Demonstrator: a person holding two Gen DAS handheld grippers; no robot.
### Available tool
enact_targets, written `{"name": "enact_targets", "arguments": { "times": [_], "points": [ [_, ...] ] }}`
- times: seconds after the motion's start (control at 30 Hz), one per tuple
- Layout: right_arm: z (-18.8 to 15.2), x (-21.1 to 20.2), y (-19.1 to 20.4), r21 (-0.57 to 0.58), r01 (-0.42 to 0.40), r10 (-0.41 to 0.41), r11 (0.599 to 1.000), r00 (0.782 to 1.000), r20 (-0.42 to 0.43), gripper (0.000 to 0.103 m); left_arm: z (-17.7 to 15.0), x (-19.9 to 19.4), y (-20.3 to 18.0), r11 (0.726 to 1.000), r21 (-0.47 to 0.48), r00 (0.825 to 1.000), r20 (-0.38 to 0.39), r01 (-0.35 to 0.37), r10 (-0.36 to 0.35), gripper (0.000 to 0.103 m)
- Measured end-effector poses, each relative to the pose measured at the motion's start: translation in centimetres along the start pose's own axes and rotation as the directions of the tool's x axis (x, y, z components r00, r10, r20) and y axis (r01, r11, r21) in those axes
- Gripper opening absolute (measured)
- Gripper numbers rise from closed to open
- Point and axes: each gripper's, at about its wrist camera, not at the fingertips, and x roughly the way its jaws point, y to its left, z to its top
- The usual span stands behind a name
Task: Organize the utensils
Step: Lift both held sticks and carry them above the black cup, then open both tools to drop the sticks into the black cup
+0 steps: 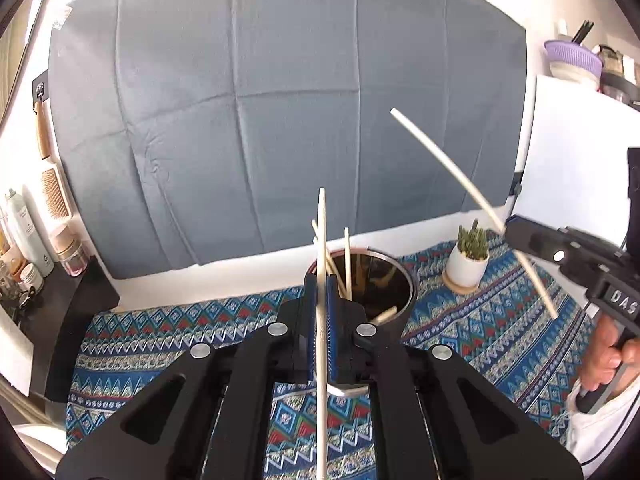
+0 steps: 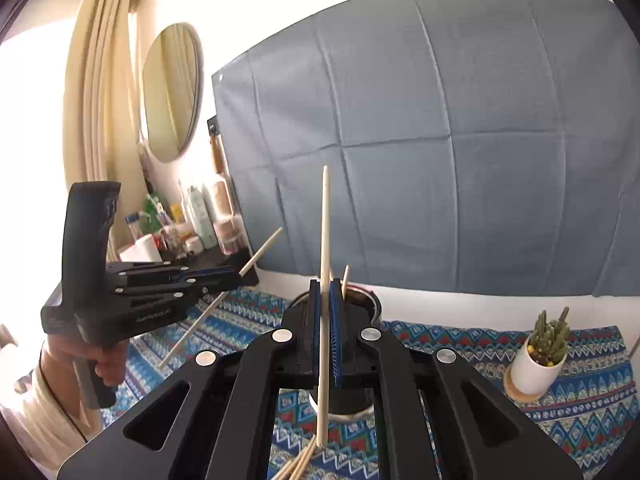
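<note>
My left gripper (image 1: 321, 280) is shut on a pale wooden chopstick (image 1: 321, 232) that stands nearly upright between its blue pads. Just behind it is a metal utensil cup (image 1: 394, 280) with several chopsticks leaning inside. At the right my right gripper (image 1: 510, 230) holds a second chopstick (image 1: 440, 156), tilted up to the left. In the right wrist view the right gripper (image 2: 325, 292) is shut on that chopstick (image 2: 325, 220), and the cup (image 2: 372, 300) is mostly hidden behind its fingers. The left gripper (image 2: 238, 276) is at the left with its slanted chopstick (image 2: 262, 250). Loose chopsticks (image 2: 300, 464) lie below.
A blue patterned tablecloth (image 1: 500, 320) covers the table. A small cactus in a white pot (image 1: 468, 264) (image 2: 536, 364) stands right of the cup. A dark shelf with bottles (image 1: 36, 248) is at the left. A grey-blue cloth (image 1: 280, 100) hangs on the wall behind.
</note>
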Motion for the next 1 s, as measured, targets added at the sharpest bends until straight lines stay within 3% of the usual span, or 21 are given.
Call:
{"name": "enact_targets", "arguments": {
  "times": [0.07, 0.2, 0.27, 0.4, 0.5, 0.63, 0.8, 1.0],
  "points": [
    [0.6, 1.5, -0.7, 0.036, -0.01, 0.009, 0.999, 1.0, 0.012, 0.005, 1.2, 0.3, 0.8, 0.998, -0.04, 0.998, 0.044, 0.039, -0.037, 0.005],
    [0.8, 3.8, -1.8, 0.089, -0.091, 0.084, 0.992, 0.994, 0.076, 0.005, 2.8, 0.5, 2.1, 0.984, -0.091, 0.979, 0.154, 0.152, -0.137, 0.005],
    [0.6, 4.7, -2.5, 0.124, -0.14, 0.125, 0.982, 0.985, 0.121, 0.005, 3.4, 0.5, 2.3, 0.975, -0.092, 0.954, 0.243, 0.2, -0.173, 0.005],
    [0.2, 7.0, -3.9, 0.191, -0.189, 0.149, 0.963, 0.968, 0.204, 0.005, 4.0, 1.3, 2.7, 0.943, -0.094, 0.883, 0.39, 0.321, -0.262, 0.005],
    [-0.5, 8.7, -4.8, 0.225, -0.214, 0.157, 0.951, 0.956, 0.247, 0.005, 4.0, 3.0, 2.6, 0.945, -0.095, 0.869, 0.43, 0.312, -0.243, 0.005],
    [-1.7, 10.3, -5.3, 0.231, -0.209, 0.143, 0.95, 0.952, 0.27, 0.005, 2.6, 5.5, 3.2, 0.919, -0.122, 0.836, 0.474, 0.374, -0.278, 0.005],
    [-3.2, 10.9, -6.2, 0.226, -0.263, 0.173, 0.938, 0.92, 0.352, 0.005, 0.6, 8.1, 3.7, 0.904, -0.192, 0.829, 0.504, 0.382, -0.243, 0.005],
    [-4.6, 12.1, -6.6, 0.257, -0.247, 0.156, 0.934, 0.931, 0.33, 0.005, -0.4, 9.5, 4.0, 0.898, -0.226, 0.842, 0.487, 0.378, -0.232, 0.005]
  ]
}}
